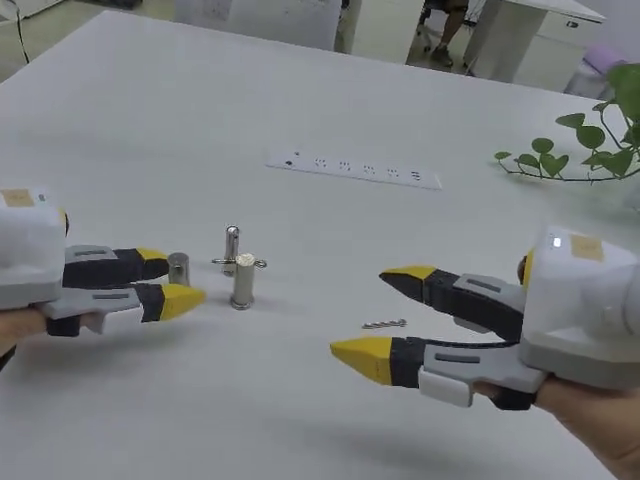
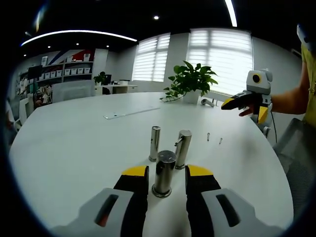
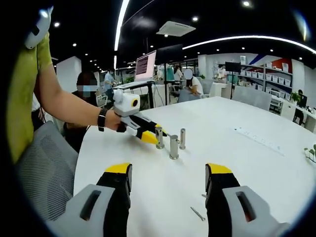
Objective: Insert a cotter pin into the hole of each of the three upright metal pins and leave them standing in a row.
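Our left gripper straddles metal pin, unclamped; right gripper wide, empty.
Loose cotter pin looks thin, light: we'd pinch its head.

Left white-and-grey, yellow-tipped two-jaw gripper at 9 o'clock in head view, level, pointing toward 3, jaws narrowly parted; right white-and-grey, yellow-tipped two-jaw gripper at 4 o'clock, pointing toward 9, jaws spread wide; left hand and right hand grip from behind.
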### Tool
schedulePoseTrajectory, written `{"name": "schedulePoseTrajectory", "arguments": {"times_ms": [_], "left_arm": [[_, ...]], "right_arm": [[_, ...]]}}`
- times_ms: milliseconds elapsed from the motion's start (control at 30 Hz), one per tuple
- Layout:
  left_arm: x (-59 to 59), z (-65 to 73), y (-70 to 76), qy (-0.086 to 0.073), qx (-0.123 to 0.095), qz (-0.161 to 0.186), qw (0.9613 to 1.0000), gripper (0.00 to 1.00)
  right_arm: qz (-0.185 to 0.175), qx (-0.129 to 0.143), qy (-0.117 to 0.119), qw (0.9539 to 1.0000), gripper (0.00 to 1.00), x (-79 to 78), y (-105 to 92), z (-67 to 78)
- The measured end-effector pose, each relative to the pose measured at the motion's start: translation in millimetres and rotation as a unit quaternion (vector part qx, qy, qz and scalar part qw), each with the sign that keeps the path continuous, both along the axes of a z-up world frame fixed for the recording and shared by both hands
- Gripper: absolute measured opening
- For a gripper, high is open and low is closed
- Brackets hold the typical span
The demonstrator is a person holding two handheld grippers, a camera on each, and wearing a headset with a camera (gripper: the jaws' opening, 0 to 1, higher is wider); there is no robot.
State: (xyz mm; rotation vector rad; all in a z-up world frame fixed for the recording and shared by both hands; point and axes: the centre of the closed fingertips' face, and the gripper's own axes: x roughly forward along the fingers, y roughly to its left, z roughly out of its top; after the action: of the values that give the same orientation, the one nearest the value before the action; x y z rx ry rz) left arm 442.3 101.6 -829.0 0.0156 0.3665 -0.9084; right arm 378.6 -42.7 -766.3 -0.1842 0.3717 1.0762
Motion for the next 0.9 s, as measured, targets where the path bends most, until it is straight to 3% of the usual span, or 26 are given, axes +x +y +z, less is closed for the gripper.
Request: {"name": "schedulePoseTrajectory", "arguments": {"times_ms": [200,600,900], "left_arm": [[4.3,-4.8,-0.7,-0.003,0.01,-0.003,0.9999,0.22],[7.0,-5.2,-4.5,-0.015,0.008,-0.007,0.9998,0.13],[0.1,-3.4,-6.9,-0.021,0.014,-0.03,0.9992,0.11]], "right_arm": [[-0.003,-0.001,0.0,1.0,0.65,-0.1,-2.6,0.2],[-0.008,-0.004,0.005,0.9999,0.65,-1.8,-6.7,-2.7],[-0.009,-0.007,0.015,0.9998,0.64,-6.5,-9.4,-8.7]]}}
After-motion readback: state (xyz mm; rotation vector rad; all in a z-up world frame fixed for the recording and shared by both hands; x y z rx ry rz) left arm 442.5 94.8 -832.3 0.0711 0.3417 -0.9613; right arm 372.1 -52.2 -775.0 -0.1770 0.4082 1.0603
